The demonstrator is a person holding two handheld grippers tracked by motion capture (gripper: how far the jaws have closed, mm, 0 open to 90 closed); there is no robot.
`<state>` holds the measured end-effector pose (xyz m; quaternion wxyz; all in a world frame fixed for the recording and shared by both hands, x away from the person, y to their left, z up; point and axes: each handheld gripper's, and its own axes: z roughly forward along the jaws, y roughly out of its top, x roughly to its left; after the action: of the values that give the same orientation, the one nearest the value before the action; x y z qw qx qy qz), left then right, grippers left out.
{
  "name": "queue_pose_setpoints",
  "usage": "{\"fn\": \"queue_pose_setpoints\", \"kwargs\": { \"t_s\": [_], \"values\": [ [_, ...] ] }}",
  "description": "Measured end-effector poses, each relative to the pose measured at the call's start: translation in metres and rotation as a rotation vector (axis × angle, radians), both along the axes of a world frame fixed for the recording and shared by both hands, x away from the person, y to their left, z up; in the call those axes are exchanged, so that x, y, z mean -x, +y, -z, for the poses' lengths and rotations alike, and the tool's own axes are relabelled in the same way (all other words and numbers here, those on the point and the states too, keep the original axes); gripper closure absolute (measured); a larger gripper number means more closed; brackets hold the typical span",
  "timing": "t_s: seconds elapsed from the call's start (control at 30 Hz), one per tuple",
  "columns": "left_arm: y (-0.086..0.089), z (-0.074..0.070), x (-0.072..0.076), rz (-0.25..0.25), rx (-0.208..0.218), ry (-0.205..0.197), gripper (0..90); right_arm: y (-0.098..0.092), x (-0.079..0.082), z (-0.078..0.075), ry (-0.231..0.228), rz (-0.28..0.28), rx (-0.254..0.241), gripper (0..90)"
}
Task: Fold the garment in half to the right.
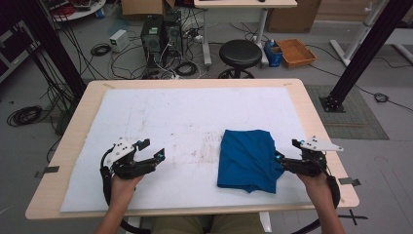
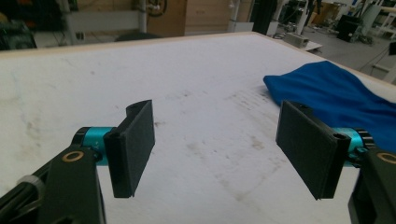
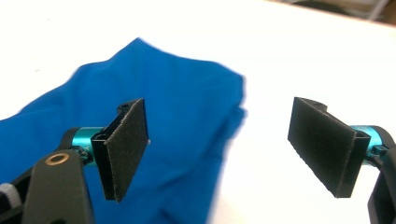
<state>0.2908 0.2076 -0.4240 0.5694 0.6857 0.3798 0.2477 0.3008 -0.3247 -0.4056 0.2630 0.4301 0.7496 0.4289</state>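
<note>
A folded blue cloth (image 1: 248, 160) lies on the white mat (image 1: 185, 117), right of the middle and near the front. My right gripper (image 1: 287, 155) sits at the cloth's right edge with its jaws wide apart and nothing pinched; in the right gripper view (image 3: 219, 149) the cloth (image 3: 177, 116) lies flat under and beyond the pads. My left gripper (image 1: 155, 150) rests on the mat at the front left, well apart from the cloth, jaws open and empty. In the left gripper view (image 2: 217, 149) the cloth (image 2: 336, 98) lies off to the right.
The wooden table (image 1: 78, 122) ends just past the mat on every side. Behind it stand a black stool (image 1: 239, 54), computer towers (image 1: 160, 34), floor cables and an orange tray (image 1: 295, 52). Black frame posts (image 1: 360, 53) rise at both sides.
</note>
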Motion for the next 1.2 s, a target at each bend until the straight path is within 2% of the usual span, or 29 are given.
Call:
{"fn": "queue_pose_setpoints", "kwargs": {
  "t_s": [0.1, 0.2, 0.47, 0.73, 1.2],
  "values": [
    [0.004, 0.002, -0.001, -0.012, 0.01, -0.025, 26.7, -0.011, 0.001, -0.002, -0.021, 0.038, -0.001, 20.0],
    [0.006, 0.002, -0.002, -0.019, 0.015, -0.025, 26.8, -0.016, 0.002, -0.003, -0.031, 0.07, -0.006, 20.0],
    [0.007, 0.0, 0.0, -0.029, 0.015, -0.023, 26.8, -0.026, 0.004, -0.002, -0.039, 0.099, -0.028, 20.0],
    [0.007, -0.001, -0.002, -0.028, 0.021, -0.028, 26.8, -0.031, 0.005, -0.004, -0.04, 0.113, -0.043, 20.0],
    [0.011, -0.004, -0.003, -0.047, 0.034, -0.035, 26.7, -0.035, 0.007, -0.001, -0.033, 0.104, -0.049, 20.0]
  ]
}}
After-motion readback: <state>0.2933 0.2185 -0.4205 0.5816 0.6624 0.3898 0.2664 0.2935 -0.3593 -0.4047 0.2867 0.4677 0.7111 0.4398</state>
